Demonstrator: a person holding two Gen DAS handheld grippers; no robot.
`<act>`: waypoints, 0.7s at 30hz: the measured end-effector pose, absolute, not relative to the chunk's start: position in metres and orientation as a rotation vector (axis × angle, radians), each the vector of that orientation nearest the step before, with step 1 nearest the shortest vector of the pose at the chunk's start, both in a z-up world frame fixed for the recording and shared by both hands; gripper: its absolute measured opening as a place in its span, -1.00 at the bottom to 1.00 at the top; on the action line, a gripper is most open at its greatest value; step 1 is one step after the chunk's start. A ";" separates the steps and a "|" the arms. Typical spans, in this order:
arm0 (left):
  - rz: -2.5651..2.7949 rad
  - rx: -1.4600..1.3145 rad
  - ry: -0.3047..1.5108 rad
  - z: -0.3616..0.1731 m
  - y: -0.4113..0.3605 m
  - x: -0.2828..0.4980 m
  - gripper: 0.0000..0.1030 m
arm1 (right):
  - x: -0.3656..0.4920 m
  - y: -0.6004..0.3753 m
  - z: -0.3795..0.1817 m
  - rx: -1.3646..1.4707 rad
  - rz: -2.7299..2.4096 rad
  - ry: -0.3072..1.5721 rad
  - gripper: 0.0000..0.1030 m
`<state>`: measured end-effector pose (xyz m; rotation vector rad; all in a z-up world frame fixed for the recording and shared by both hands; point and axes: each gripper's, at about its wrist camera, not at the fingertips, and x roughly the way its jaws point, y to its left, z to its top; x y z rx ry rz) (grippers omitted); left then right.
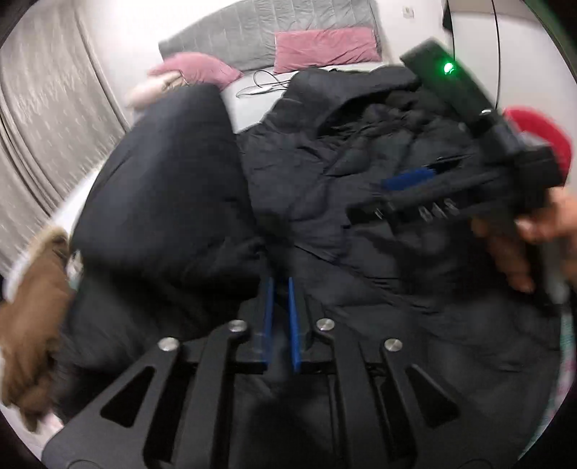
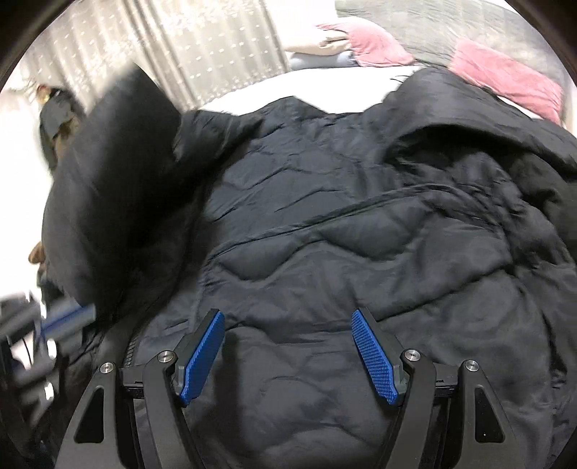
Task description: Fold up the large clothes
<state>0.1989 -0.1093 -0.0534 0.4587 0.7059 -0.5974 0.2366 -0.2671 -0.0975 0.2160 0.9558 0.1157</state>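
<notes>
A bedroom: pale patterned curtains point(image 1: 43, 119) hang along one wall, and a bed point(image 1: 252, 92) with a white sheet carries a grey quilted cover point(image 1: 267, 32) and pink pillows point(image 1: 324, 45) at its head. Spread across the bed lies the task's garment, a large black padded coat point(image 2: 324, 234), its shell a smooth, faintly glossy synthetic stitched into wavy quilted panels that puff and crease. A brown fur trim point(image 1: 32, 317), probably the hood edge, shows at the coat's near side.

The left gripper point(image 1: 280, 317) has its blue pads nearly together, only a narrow slot between them; no cloth is visibly pinched there, though blur leaves this uncertain. Just ahead of it a thick fold or sleeve of the coat point(image 1: 162, 194) stands raised and blurred. The right gripper point(image 2: 288, 353), held in a hand point(image 1: 512, 249), hovers over the coat's back with its ribbed blue pads wide apart and nothing between them.

Judgement: the step in hand appears to be laying one side or sleeve inward over the body. To do it well, the flap should be carried fully past the centre seam and set down flat, while the free gripper presses the slippery quilting so that it does not slide. Trapped air will make the fold spring back; smoothing outward from the crease should settle it.
</notes>
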 end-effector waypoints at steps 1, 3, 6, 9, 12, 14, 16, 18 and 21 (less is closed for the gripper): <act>-0.610 0.427 0.707 -0.047 -0.107 0.194 -0.47 | 0.237 -0.274 -0.097 0.238 0.105 0.954 0.44; -0.635 0.359 0.684 -0.032 -0.093 0.183 -0.08 | 0.238 -0.287 -0.097 0.278 0.084 0.953 0.44; -0.613 0.174 0.673 -0.010 -0.064 0.197 0.22 | 0.241 -0.291 -0.098 0.293 0.075 0.957 0.44; -0.509 0.030 0.700 0.001 -0.046 0.229 0.22 | 0.243 -0.284 -0.098 0.255 0.070 0.959 0.44; -0.510 0.042 0.722 -0.002 -0.064 0.241 0.22 | 0.244 -0.285 -0.100 0.267 0.055 0.966 0.44; -0.544 0.164 0.729 -0.010 -0.100 0.233 0.23 | 0.243 -0.293 -0.100 0.297 0.044 0.967 0.44; -0.560 0.323 0.711 -0.024 -0.140 0.224 0.24 | 0.242 -0.305 -0.096 0.325 0.015 0.951 0.44; -0.569 0.458 0.712 -0.041 -0.181 0.220 0.25 | 0.239 -0.316 -0.090 0.347 0.004 0.927 0.44; -0.577 0.549 0.738 -0.058 -0.221 0.218 0.25 | 0.230 -0.340 -0.080 0.406 -0.031 0.884 0.44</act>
